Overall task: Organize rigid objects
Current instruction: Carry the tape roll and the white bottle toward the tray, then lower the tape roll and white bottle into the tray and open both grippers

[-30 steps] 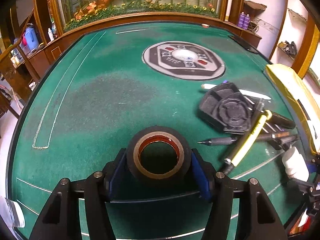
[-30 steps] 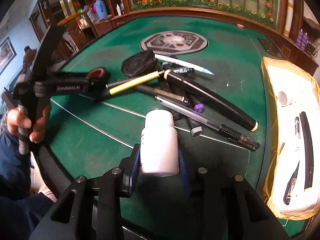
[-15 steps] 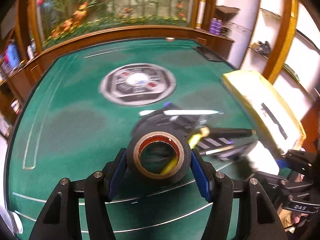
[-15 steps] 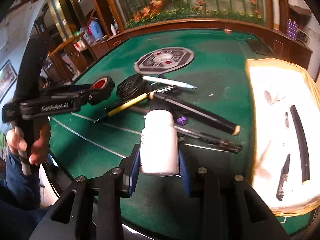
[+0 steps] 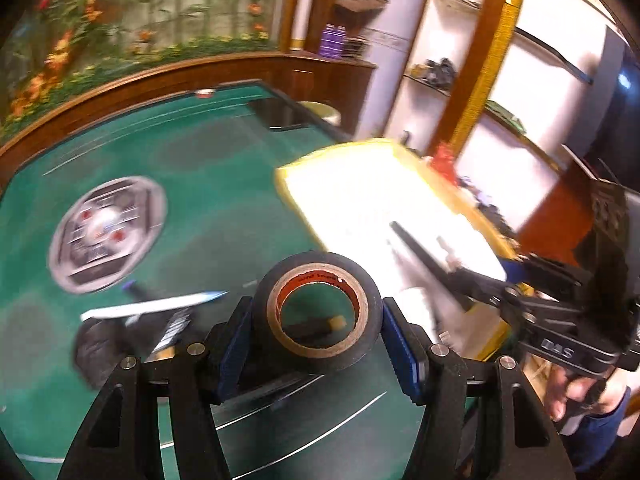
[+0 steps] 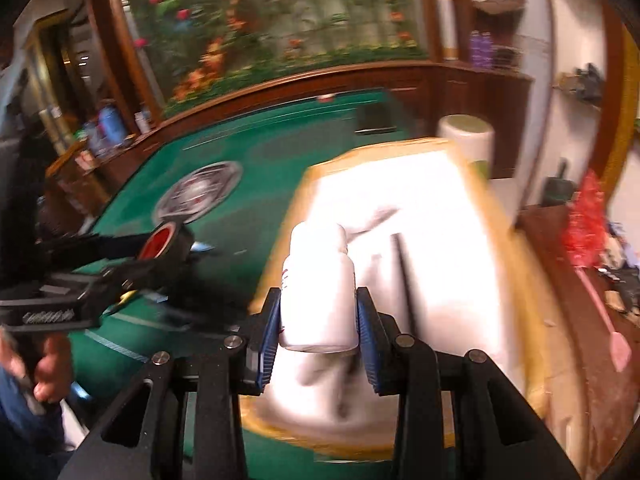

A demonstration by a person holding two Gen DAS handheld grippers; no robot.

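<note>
My left gripper (image 5: 318, 328) is shut on a black tape roll (image 5: 360, 344) with a brown core, held above the green table (image 5: 216, 208). My right gripper (image 6: 318, 320) is shut on a white pill bottle (image 6: 318, 288), held over the near end of the yellow-rimmed white tray (image 6: 440, 208). The tray also shows in the left wrist view (image 5: 360, 196), with a long black item (image 5: 416, 252) lying in it. The right gripper shows in the left wrist view (image 5: 480, 280) and the left gripper with the tape shows in the right wrist view (image 6: 160, 244).
A white pen (image 5: 156, 306) and dark pens lie on the felt left of the tape. A round grey emblem (image 5: 106, 234) sits mid-table. A wooden rail (image 5: 160, 80) rims the table. A white cylinder (image 6: 466, 136) stands beyond the tray. Shelves stand on the right.
Both grippers have swung right toward the tray with their loads. The bottle has moved from above the pen pile to above the tray's near end.
</note>
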